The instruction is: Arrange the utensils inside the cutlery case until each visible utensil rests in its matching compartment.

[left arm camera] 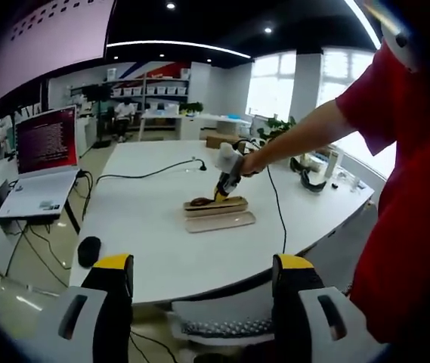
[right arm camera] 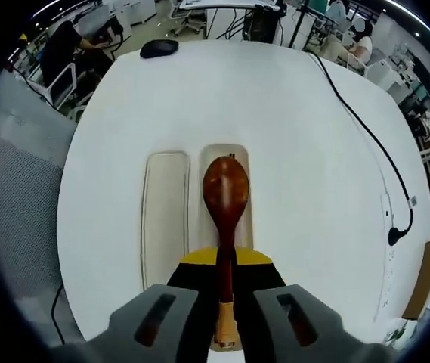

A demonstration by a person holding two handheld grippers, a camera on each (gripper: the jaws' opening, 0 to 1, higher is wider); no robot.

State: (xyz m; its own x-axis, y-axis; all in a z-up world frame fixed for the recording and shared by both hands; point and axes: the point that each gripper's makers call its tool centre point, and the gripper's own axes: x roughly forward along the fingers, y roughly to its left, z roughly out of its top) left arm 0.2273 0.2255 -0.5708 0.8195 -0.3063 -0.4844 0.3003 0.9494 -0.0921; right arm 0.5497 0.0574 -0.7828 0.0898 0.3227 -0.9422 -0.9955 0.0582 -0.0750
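A brown wooden spoon [right arm camera: 225,193] is held by its handle in my right gripper [right arm camera: 226,263], which is shut on it. The spoon's bowl hangs over the right one of two long beige trays, the cutlery case [right arm camera: 242,219]; whether it touches I cannot tell. The second tray [right arm camera: 165,219] lies beside it on the left with nothing in it. In the left gripper view the case [left arm camera: 216,206] sits mid-table with the right gripper [left arm camera: 222,190] above it in a person's hand. My left gripper [left arm camera: 203,266] is open, back from the table's edge.
The white table [left arm camera: 146,219] carries a black cable [right arm camera: 366,136] and a black mouse [right arm camera: 158,48] near its edge. A laptop [left arm camera: 44,170] stands on a side desk at left. A grey chair [left arm camera: 230,324] is tucked under the near edge. A red sleeve [left arm camera: 411,151] fills the right.
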